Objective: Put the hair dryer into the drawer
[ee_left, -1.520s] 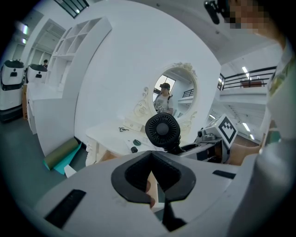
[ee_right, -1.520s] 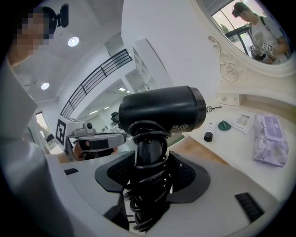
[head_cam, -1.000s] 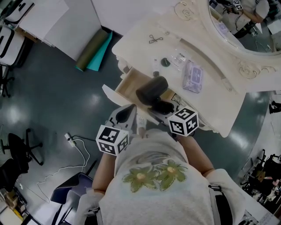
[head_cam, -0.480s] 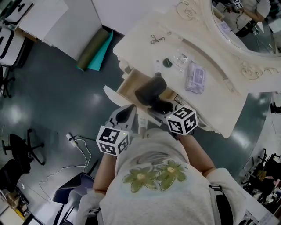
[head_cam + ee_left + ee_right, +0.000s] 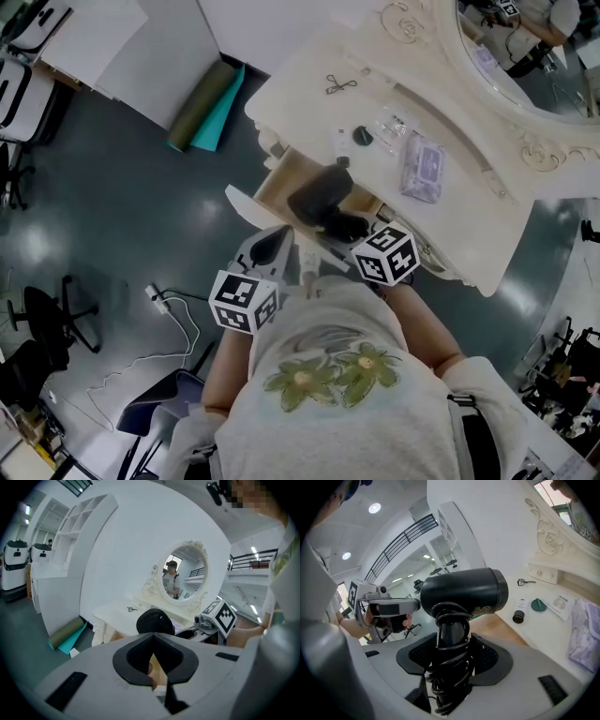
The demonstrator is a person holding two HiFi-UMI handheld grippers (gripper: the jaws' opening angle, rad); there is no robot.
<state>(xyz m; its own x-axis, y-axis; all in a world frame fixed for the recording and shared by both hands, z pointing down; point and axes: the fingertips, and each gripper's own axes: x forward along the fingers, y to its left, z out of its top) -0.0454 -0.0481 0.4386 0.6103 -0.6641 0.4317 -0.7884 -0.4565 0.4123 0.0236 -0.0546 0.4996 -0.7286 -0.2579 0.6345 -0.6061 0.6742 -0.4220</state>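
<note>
The black hair dryer [image 5: 321,192] hangs over the open wooden drawer [image 5: 278,178] of the cream dressing table [image 5: 455,220]. My right gripper [image 5: 345,228] is shut on its handle, and the cord is wound round that handle. In the right gripper view the dryer [image 5: 464,592] stands upright between the pads of the right gripper [image 5: 453,645], with the drawer's wood [image 5: 506,629] behind it. My left gripper [image 5: 277,242] sits just left of it, in front of the drawer, shut and holding nothing. From the left gripper [image 5: 154,662] I see the dryer's rear grille [image 5: 154,622].
On the tabletop lie scissors [image 5: 340,85], a dark round lid [image 5: 363,136], a small bottle [image 5: 518,616] and a purple pack [image 5: 420,167]. An oval mirror [image 5: 525,47] stands at the back. A rolled mat [image 5: 199,108], a white cable [image 5: 173,319] and an office chair [image 5: 47,314] are on the floor to the left.
The right gripper has brought the dryer slightly nearer the drawer's opening. The left gripper has barely moved.
</note>
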